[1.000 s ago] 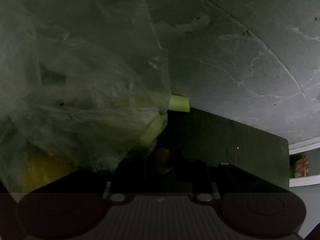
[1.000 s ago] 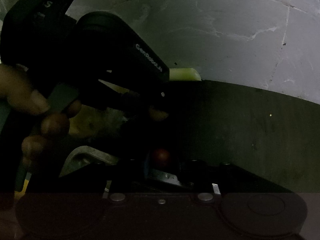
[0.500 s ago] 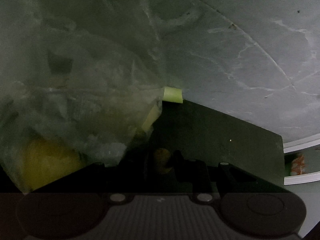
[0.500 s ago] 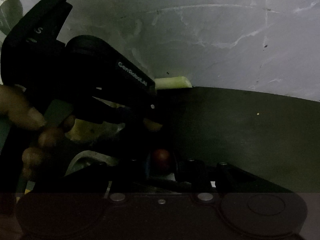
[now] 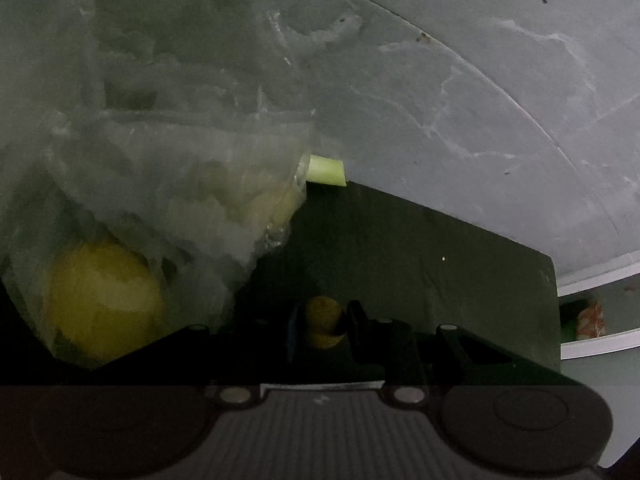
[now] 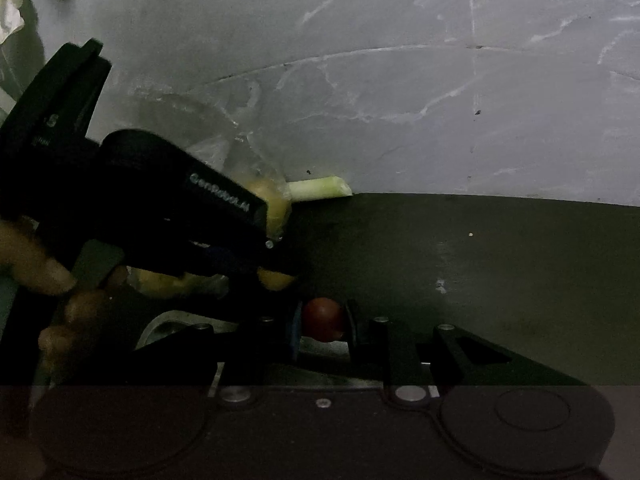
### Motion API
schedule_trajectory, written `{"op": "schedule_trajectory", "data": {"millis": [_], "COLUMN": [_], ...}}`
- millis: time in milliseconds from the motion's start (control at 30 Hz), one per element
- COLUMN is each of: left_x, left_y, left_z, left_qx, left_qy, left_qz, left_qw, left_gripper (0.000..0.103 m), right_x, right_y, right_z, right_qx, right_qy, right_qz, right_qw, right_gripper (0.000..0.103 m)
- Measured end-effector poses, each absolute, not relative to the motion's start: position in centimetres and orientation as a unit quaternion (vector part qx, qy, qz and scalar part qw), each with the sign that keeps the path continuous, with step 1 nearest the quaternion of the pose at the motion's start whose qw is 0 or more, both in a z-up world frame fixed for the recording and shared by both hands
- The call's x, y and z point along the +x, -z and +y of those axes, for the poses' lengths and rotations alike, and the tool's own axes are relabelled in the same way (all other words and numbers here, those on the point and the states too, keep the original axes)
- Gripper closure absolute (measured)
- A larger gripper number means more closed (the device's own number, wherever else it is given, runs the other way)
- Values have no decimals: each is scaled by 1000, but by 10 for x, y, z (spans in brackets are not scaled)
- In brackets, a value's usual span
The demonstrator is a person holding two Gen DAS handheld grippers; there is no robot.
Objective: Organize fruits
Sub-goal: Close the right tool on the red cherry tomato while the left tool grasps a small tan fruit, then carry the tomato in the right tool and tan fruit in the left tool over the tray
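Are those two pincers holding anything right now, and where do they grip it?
The left gripper pinches a small yellow fruit by its sides; the right gripper pinches a small red fruit likewise.

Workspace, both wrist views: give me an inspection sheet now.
Surface: dark tabletop, bare on the right.
Job's things: clear plastic bag holding a yellow fruit; pale green stalk sticking out at the table's far edge.
Clutter: metal object low on the left, kind unclear.
Grippers: left hand-held gripper shut on a small yellow fruit; right hand-held gripper shut on a small red fruit; a hand holds the left one.
Cables: nothing seen.
Surroundings: cracked grey wall; dim light.
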State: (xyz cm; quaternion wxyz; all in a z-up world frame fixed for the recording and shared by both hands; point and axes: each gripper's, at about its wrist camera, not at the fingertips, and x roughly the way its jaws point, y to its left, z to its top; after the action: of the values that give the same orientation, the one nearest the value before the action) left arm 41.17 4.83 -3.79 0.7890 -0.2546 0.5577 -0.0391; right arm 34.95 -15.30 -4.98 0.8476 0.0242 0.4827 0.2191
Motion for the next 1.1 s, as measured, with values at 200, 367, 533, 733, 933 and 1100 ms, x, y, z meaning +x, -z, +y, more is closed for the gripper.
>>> {"op": "schedule_trajectory", "data": {"millis": [200, 367, 533, 733, 933, 1100], "left_x": [407, 404, 400, 393, 387, 379], "left_y": [38, 38, 40, 40, 40, 40], "left_z": [42, 33, 23, 8, -4, -11], "left_qx": [-247, -237, -231, -222, -217, -211], "left_qy": [41, 44, 48, 50, 57, 64], "left_qz": [557, 556, 556, 554, 557, 561], "left_qw": [792, 795, 797, 801, 800, 798], "left_gripper": [75, 75, 75, 75, 75, 75], "right_x": [341, 334, 327, 320, 313, 308], "right_y": [47, 46, 44, 43, 46, 48], "right_z": [-159, -166, -172, -181, -192, -199], "right_qx": [29, 36, 40, 44, 46, 47], "right_qy": [-207, -194, -185, -177, -166, -158], "right_qz": [481, 482, 481, 482, 489, 493], "right_qw": [852, 854, 856, 857, 855, 854], "right_gripper": [79, 79, 79, 79, 79, 79]}}
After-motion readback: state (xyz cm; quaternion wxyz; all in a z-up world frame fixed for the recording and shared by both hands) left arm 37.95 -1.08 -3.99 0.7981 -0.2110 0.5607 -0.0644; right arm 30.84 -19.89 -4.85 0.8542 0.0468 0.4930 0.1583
